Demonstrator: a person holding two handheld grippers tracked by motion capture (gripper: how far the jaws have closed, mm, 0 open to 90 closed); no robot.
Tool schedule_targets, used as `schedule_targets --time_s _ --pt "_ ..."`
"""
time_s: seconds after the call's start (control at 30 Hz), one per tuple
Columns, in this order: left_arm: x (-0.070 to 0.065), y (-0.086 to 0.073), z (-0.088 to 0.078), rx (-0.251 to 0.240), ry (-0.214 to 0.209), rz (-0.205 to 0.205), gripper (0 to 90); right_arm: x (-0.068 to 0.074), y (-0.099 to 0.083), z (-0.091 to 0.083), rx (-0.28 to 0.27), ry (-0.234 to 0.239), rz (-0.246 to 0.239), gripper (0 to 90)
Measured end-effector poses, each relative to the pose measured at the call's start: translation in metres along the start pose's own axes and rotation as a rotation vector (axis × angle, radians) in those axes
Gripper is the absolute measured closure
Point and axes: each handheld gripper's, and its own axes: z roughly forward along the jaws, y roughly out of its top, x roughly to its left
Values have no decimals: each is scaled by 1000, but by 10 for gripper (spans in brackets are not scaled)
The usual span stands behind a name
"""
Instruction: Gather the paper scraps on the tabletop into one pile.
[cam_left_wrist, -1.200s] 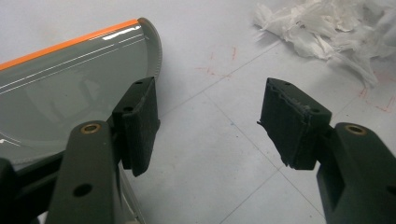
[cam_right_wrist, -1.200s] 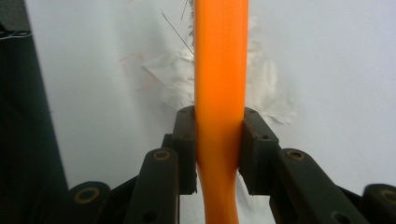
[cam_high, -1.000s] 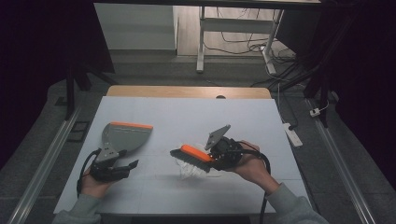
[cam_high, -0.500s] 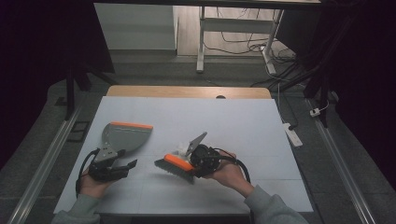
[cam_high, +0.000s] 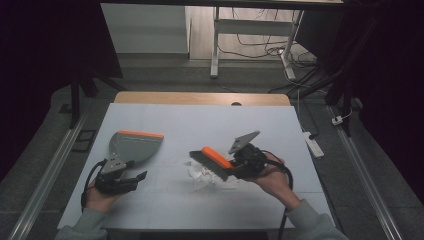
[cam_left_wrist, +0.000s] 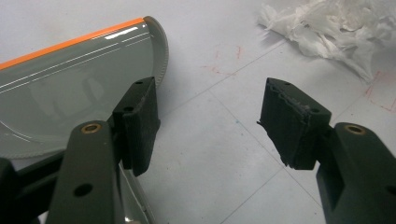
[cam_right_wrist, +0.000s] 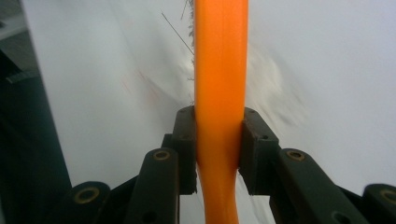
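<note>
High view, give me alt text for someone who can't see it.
On a white table, the right gripper clamps an orange-backed hand brush over crumpled white paper. The left gripper rests open by a grey dustpan with an orange lip.

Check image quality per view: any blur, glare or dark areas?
High view: white table evenly lit, surroundings nearly black. Left gripper view: sharp, glare streaks on the dustpan. Right gripper view: background smeared by motion blur; brush handle and right claw stay sharp.

The high view looks down on the table (cam_high: 165, 125) from afar; both claw views sit close above it.
</note>
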Motion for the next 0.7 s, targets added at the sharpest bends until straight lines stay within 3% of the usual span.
schedule_targets --time_s 0.1,0.17,0.23,0.3,0.37,0.47,0.57,0.7 --pt "-1 0 0 2 0 4 379 -11 -21 -21 38 -78 60 708" --pt "-1 1 0 2 1 4 379 -22 -37 -30 63 -156 173 709" --pt "-1 1 1 2 0 3 379 -33 -55 -34 110 -220 250 709" --pt "-2 1 1 4 -2 5 379 -43 -71 -31 158 -236 341 709" --pt "-2 1 1 5 -2 6 379 -48 -84 -22 217 -241 387 709" --pt "-1 1 1 5 -2 2 379 -50 -84 -19 189 -204 419 709" --pt "-2 1 1 5 -2 3 380 -43 -72 -6 181 -159 394 710" --pt "-1 0 1 3 -2 3 380 -39 -49 14 180 -156 345 710"
